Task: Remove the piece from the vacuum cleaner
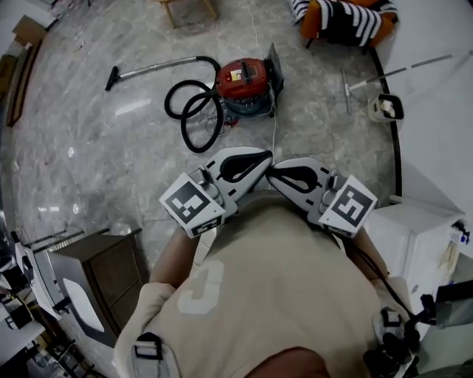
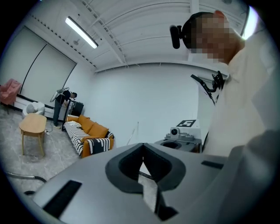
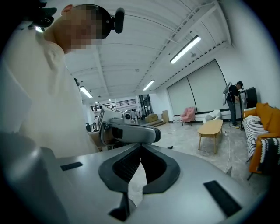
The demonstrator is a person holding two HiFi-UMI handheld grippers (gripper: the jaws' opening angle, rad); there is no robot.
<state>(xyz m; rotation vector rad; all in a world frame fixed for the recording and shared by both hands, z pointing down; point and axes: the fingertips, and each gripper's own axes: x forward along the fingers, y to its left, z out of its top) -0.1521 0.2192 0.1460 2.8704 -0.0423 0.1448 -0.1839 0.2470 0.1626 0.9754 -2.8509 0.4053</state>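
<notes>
A grey marble floor (image 1: pixel 96 148) fills the room, with a striped sofa (image 1: pixel 344 18) at the far edge. The red vacuum (image 1: pixel 246 81) sits on the floor ahead of the person. Its black hose (image 1: pixel 194 111) is coiled beside it on the left, and the wand (image 1: pixel 151 69) runs off further left along the floor.

The task looks not yet begun. The hose appears attached to the vacuum, no part lies loose next to it, and which piece is meant cannot be told from here.

The left gripper (image 1: pixel 267 156) and right gripper (image 1: pixel 271 173) are held close to the person's chest, tips nearly meeting. Each has its jaws fully closed on nothing. The vacuum lies well apart from both, out in front and lower down, so the whole reach and grasp remain to be done.
</notes>
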